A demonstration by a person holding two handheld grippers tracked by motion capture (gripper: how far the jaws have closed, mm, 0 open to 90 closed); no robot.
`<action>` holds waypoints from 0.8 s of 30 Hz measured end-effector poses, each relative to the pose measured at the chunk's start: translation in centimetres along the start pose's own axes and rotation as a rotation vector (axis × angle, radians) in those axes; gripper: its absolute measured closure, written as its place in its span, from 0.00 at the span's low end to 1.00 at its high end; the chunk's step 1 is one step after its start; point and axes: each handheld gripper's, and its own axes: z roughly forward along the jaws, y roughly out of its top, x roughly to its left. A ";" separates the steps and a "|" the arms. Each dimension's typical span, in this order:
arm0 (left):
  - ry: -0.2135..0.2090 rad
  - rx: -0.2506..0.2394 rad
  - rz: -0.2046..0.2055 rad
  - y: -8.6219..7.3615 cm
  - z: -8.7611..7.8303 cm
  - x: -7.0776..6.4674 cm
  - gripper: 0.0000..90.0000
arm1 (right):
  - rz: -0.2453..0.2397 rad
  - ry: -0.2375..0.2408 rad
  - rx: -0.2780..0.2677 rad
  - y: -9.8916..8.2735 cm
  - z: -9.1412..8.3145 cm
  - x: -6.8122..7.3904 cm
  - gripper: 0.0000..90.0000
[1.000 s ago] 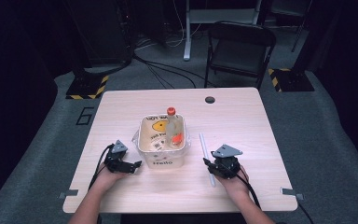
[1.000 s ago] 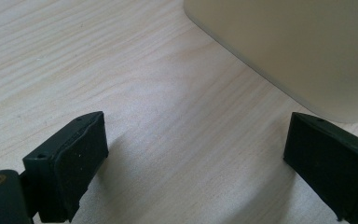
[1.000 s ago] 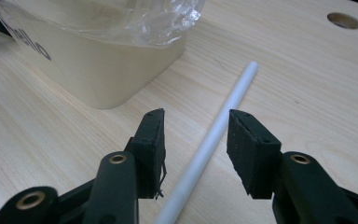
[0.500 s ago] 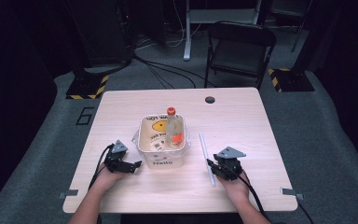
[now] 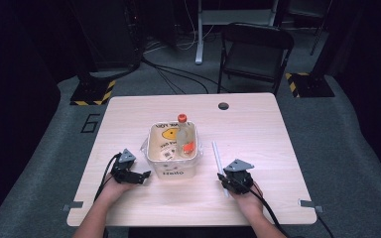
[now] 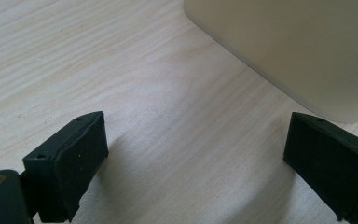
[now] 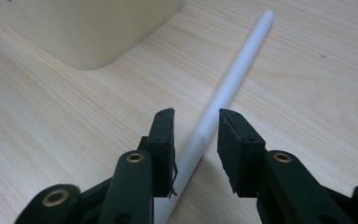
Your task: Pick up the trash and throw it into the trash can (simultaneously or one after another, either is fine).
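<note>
Our right tongs [image 7: 196,128] have been closing astride the white tube [image 7: 228,88], not yet pinching (it runs straight ahead); left tongs [image 6: 193,154] gape empty.

table [image 5: 258,129]: pale wood, round hole [image 5: 223,105] near far edge
tub [image 5: 171,171]: cream, mid-table, printed lettering on its wall
bottle [image 5: 184,139]: clear, orange cap, upright in tub
chair [image 5: 256,49]: black, beyond table
floor [image 5: 44,148]: grey carpet, cables, yellow-black striped bases
</note>
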 end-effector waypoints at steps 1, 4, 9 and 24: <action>0.000 0.000 0.000 0.0 0.0 0.0 0.07 | -0.001 -0.008 0.010 0.0 0.1 0.0 0.74; 0.000 0.001 0.001 0.0 0.0 0.0 0.07 | -0.013 -0.019 0.024 -0.2 0.2 -0.1 0.76; 0.001 0.000 0.000 0.0 0.0 0.0 0.07 | 0.013 -0.033 0.042 -0.4 0.5 -0.5 0.81; 0.001 0.000 -0.001 0.0 0.0 0.0 0.07 | 0.057 -0.035 0.016 -0.6 0.7 -0.7 0.87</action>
